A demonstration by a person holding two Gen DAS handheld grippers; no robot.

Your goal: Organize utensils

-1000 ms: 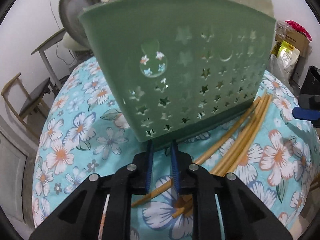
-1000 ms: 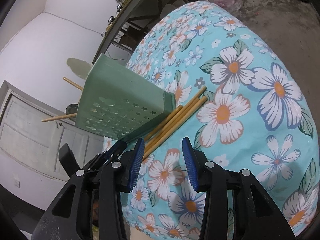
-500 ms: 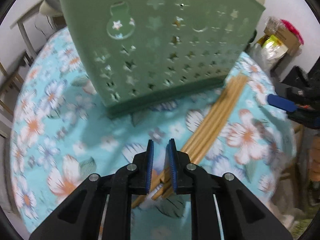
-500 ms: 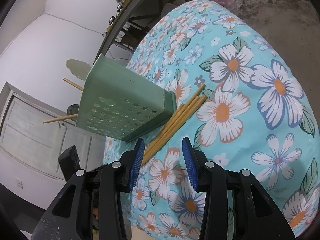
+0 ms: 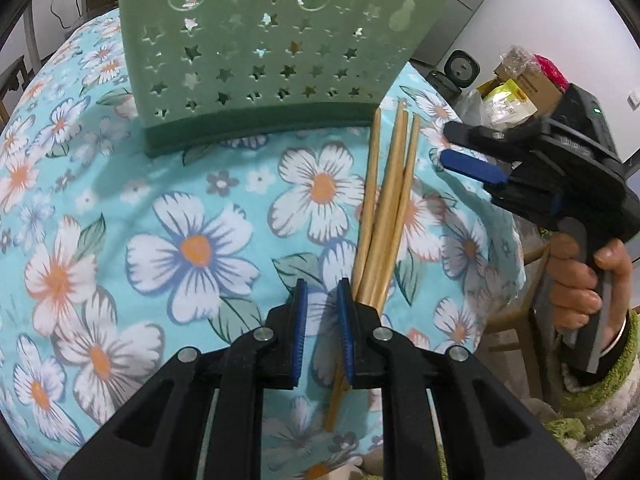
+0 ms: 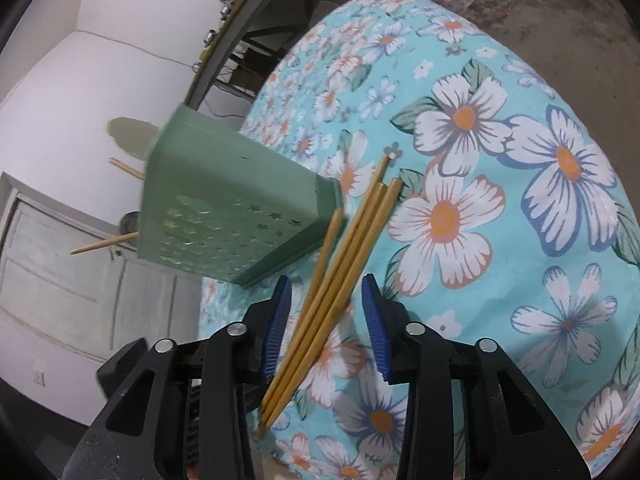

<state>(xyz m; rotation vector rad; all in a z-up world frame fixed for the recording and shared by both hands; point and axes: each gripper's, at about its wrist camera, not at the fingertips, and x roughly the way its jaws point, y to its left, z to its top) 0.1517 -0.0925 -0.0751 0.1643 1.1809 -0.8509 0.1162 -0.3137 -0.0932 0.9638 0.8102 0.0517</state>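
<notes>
Several bamboo chopsticks lie in a loose bundle on the floral tablecloth, beside the green star-punched utensil holder. My left gripper hovers just left of the bundle's near end, its jaws a narrow gap apart with only cloth showing between the pads. In the right wrist view the chopsticks run up between the jaws of my right gripper, which are closing, with space on both sides. The holder has two chopsticks sticking out of it. The right gripper also shows from the side.
A hand in a green fuzzy sleeve grips the right tool's handle past the table's right edge. Boxes and bags stand behind it. A white door, a shelf and bare concrete floor surround the round table.
The left wrist view has tipped downward and swung, so the holder sits higher and the chopsticks lie right of its fingers. The right gripper has slid over the bundle and its jaws have narrowed.
</notes>
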